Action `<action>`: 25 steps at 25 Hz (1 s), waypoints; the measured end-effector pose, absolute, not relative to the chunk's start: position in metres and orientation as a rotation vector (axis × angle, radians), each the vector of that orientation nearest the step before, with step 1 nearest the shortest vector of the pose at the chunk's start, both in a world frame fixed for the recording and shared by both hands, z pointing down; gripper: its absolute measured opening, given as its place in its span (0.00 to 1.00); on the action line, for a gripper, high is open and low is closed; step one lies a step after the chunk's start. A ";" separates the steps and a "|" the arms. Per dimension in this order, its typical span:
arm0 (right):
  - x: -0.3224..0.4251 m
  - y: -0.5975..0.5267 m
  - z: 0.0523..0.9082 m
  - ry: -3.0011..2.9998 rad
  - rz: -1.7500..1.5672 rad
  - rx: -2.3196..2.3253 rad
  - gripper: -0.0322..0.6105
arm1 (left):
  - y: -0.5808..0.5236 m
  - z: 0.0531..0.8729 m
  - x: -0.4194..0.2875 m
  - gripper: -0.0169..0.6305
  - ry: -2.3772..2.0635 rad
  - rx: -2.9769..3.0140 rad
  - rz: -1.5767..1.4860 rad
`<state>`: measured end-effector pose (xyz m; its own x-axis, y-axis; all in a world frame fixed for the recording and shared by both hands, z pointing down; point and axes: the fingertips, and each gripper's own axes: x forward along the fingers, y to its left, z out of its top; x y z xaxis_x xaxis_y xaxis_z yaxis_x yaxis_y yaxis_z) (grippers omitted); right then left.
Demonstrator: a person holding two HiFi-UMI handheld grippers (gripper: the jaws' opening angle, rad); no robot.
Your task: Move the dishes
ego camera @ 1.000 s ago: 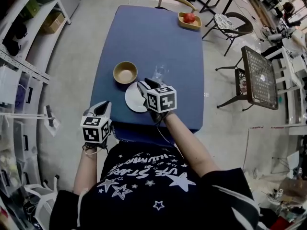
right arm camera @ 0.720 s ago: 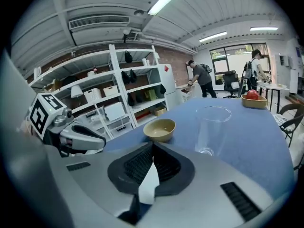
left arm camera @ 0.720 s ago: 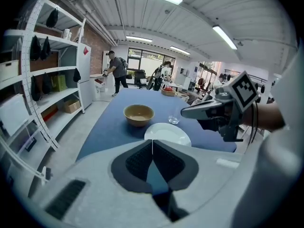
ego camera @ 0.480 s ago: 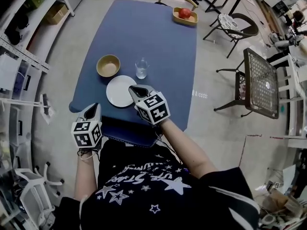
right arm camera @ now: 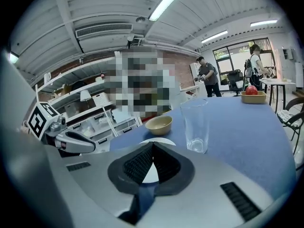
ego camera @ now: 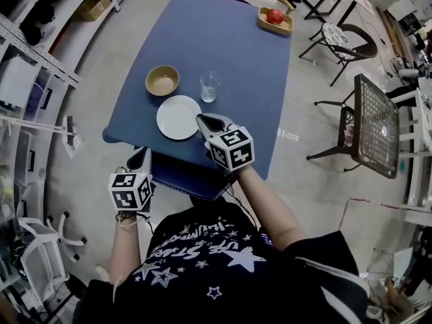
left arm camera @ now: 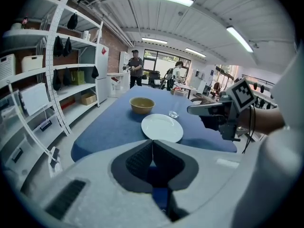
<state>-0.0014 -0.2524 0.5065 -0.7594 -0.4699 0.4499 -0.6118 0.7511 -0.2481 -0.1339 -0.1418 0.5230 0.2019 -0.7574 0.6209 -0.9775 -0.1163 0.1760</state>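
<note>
A white plate (ego camera: 177, 117) lies near the front edge of the blue table (ego camera: 223, 46). A tan bowl (ego camera: 163, 80) and an empty clear glass (ego camera: 210, 86) stand just behind it. My right gripper (ego camera: 204, 120) hovers at the plate's right rim, shut, with nothing between its jaws. In the left gripper view it (left arm camera: 190, 110) hangs above the table, clear of the plate (left arm camera: 162, 127). My left gripper (ego camera: 143, 155) is shut and empty, off the table's front left corner, pointing at the dishes. In the right gripper view the glass (right arm camera: 195, 125) stands close ahead and the bowl (right arm camera: 159, 124) is left of it.
A wooden tray with a red apple (ego camera: 275, 20) sits at the table's far right corner. Metal shelving (ego camera: 27, 79) lines the left side. A black mesh table (ego camera: 370, 113) and chairs stand to the right. Two people stand far off in the room (left arm camera: 135, 68).
The right gripper has drawn back from over the plate to its right rim, and its jaws have closed on nothing. The left gripper has shifted sideways near the table's corner. The dishes stay put.
</note>
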 end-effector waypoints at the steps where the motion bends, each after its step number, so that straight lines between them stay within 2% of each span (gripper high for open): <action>1: -0.003 -0.250 0.507 -2.588 0.542 0.830 0.06 | -0.138 0.521 -0.134 0.06 -1.615 1.934 0.508; 14: -0.016 -0.166 0.489 -2.568 0.407 0.831 0.06 | -0.033 0.504 -0.144 0.06 -1.681 1.911 0.395; 25: 0.022 -0.090 0.480 -2.548 0.377 0.889 0.06 | 0.042 0.494 -0.127 0.06 -1.699 1.953 0.349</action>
<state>0.0217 -0.0900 0.4796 -0.7105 -0.5284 0.4648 -0.6403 0.7594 -0.1154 -0.1272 0.0422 0.4936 0.1783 -0.8386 0.5147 -0.9736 -0.0748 0.2155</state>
